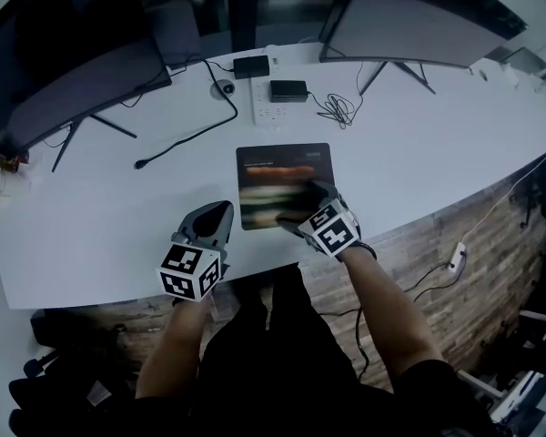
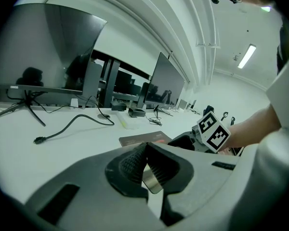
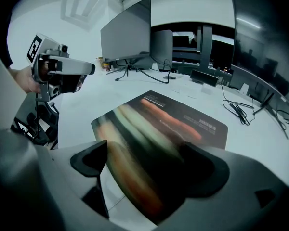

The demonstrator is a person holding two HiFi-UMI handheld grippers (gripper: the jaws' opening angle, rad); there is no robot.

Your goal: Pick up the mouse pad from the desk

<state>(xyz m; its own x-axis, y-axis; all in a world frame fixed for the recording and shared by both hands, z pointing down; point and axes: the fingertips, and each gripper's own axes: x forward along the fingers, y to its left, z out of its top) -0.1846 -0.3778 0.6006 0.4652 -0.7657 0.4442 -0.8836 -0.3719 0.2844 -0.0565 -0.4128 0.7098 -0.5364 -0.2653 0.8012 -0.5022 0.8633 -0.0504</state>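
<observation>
The mouse pad [image 1: 283, 173] is a dark rectangle with blurred orange and green streaks, lying flat on the white desk [image 1: 419, 153] near its front edge. My right gripper [image 1: 308, 202] is over the pad's near right corner. In the right gripper view it [image 3: 149, 170] stands open, its two jaws wide apart with the pad [image 3: 176, 121] running between them. My left gripper [image 1: 216, 217] hovers over bare desk just left of the pad. It [image 2: 144, 161] is shut with nothing between its ribbed pads, and the pad [image 2: 143, 138] shows beyond it.
Two monitors [image 1: 82, 85] [image 1: 409, 25] stand at the back. A black cable [image 1: 187, 135], a white power strip [image 1: 265, 107], a small black box [image 1: 288, 89] and a coiled cord [image 1: 338, 109] lie behind the pad. The desk's curved front edge [image 1: 255, 276] runs just below the grippers.
</observation>
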